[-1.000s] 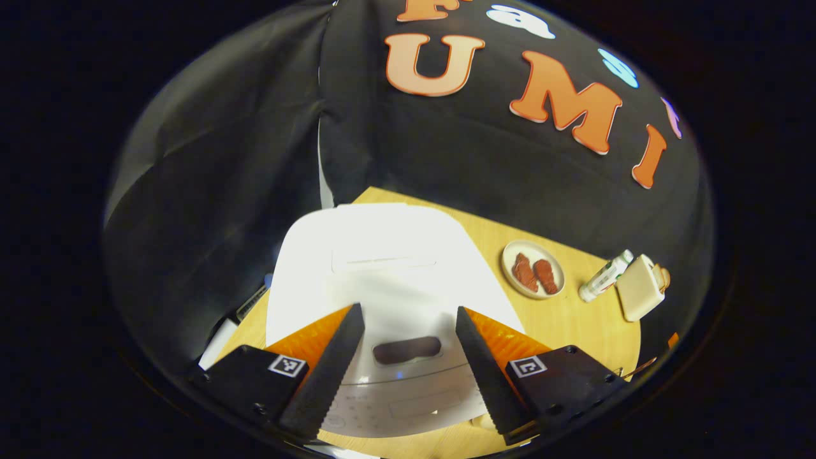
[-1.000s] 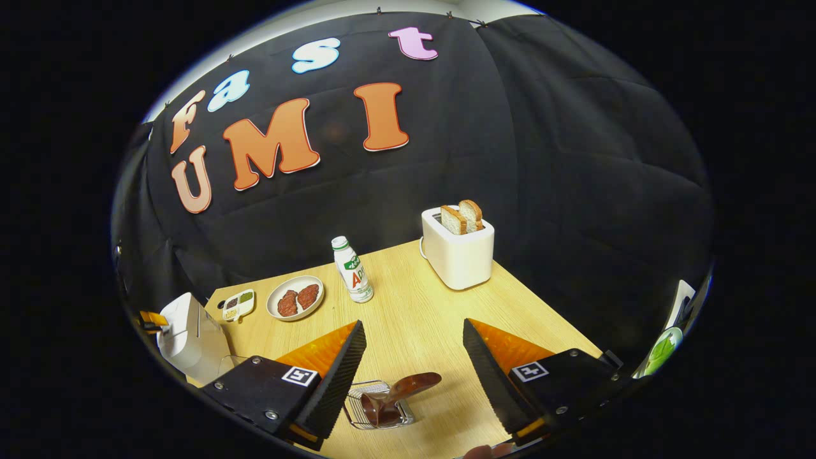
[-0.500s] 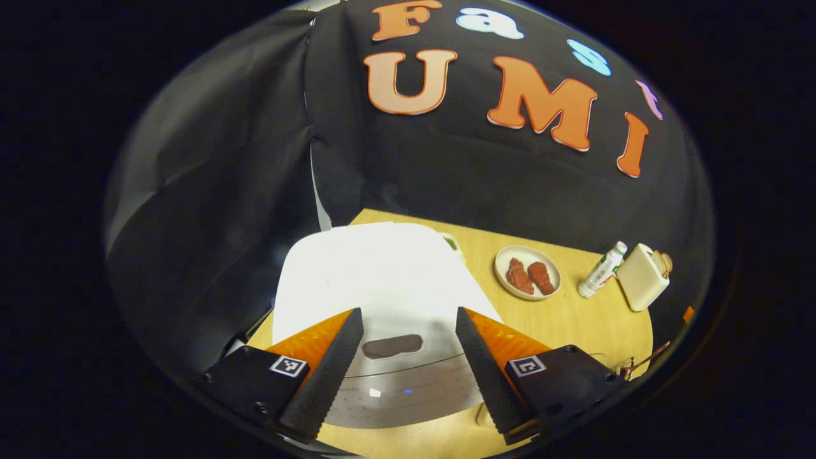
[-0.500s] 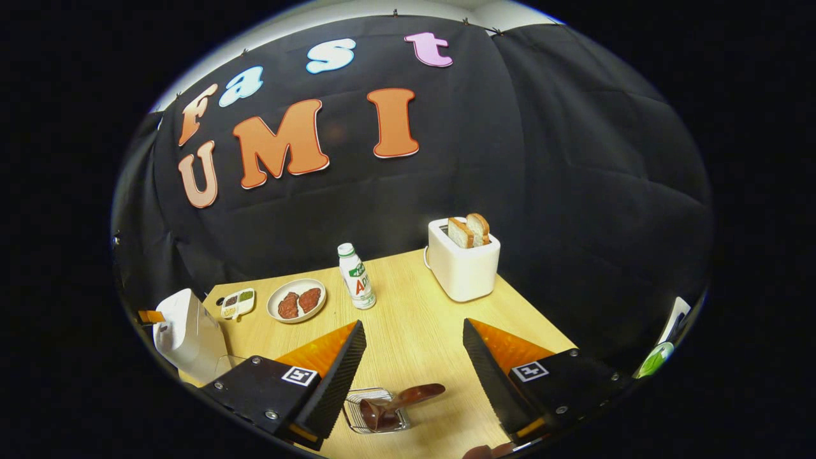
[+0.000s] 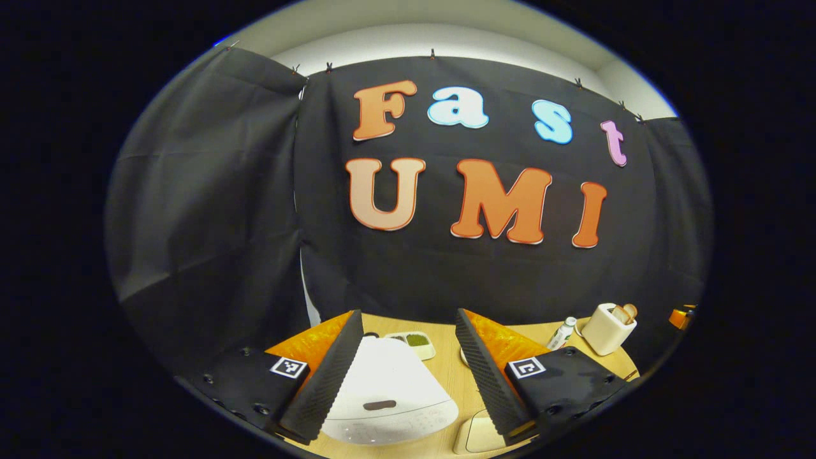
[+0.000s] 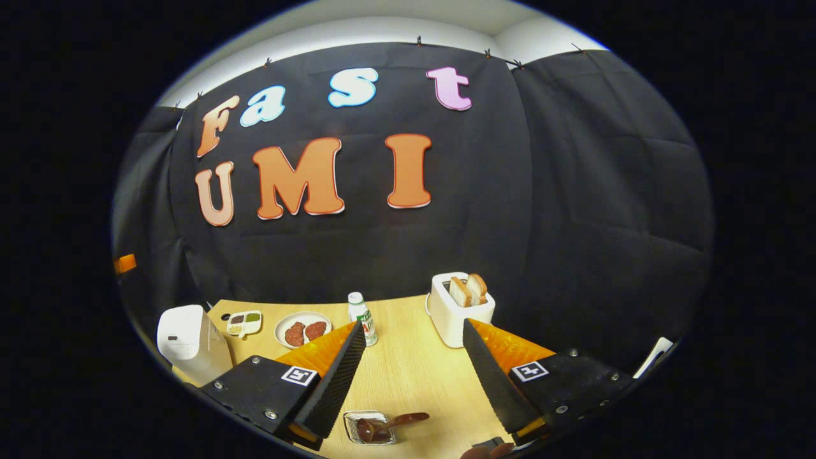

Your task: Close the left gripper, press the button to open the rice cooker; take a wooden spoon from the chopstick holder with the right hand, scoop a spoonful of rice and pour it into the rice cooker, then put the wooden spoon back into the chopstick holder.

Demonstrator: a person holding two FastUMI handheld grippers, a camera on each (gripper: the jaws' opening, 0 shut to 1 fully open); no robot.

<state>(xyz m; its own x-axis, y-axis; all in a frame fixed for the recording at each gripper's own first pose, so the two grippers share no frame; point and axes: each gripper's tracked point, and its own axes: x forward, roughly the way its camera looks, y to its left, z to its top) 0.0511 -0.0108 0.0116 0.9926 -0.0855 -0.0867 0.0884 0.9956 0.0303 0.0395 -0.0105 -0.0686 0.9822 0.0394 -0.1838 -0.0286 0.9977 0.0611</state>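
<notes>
The white rice cooker (image 5: 382, 395) sits with its lid down, low in the left gripper view, its dark button (image 5: 380, 405) facing me. My left gripper (image 5: 408, 382) hangs open above and in front of it, touching nothing. In the right gripper view the same cooker (image 6: 188, 341) stands at the table's far left. A wire chopstick holder (image 6: 370, 428) lies near the front edge with a dark wooden spoon (image 6: 400, 420) sticking out of it. My right gripper (image 6: 414, 382) is open above the holder, nothing between its fingers.
On the wooden table (image 6: 408, 370) stand a white toaster (image 6: 460, 308) with two bread slices, a small bottle (image 6: 362, 317), a plate of meat (image 6: 303, 329) and a condiment dish (image 6: 244, 322). A beige object (image 5: 481, 437) lies right of the cooker.
Both grippers have drawn back and tilted up. The cooker and the holder now sit lower and smaller, with more of the wall above. Both stay open.
</notes>
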